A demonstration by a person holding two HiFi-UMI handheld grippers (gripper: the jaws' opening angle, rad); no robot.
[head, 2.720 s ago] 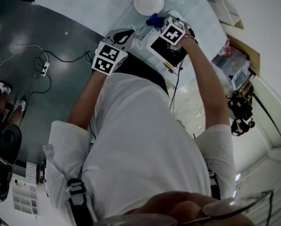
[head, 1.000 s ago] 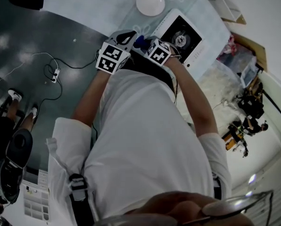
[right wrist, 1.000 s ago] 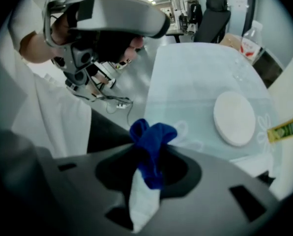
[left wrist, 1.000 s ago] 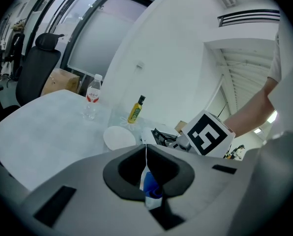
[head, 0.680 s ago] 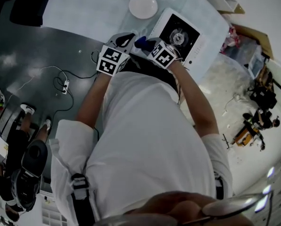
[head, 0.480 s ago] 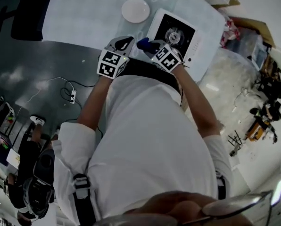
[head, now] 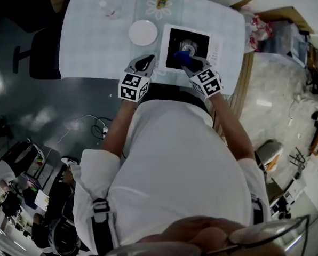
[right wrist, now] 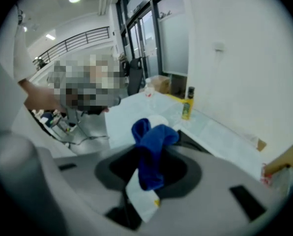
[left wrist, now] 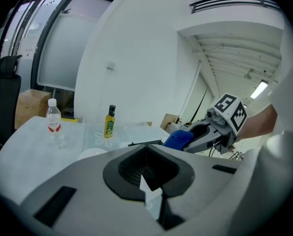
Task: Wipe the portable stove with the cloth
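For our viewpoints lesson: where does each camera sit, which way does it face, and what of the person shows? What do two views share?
Head view: on the head, facing steeply down at the portable stove; shows shirt, arms, left gripper, right gripper.
Left gripper view: on that gripper, facing along its shut fingers across the table; shows a forearm.
Right gripper view: on that gripper, facing along fingers clamped on the blue cloth; shows an arm.
Shared: yellow bottle, both gripper views.
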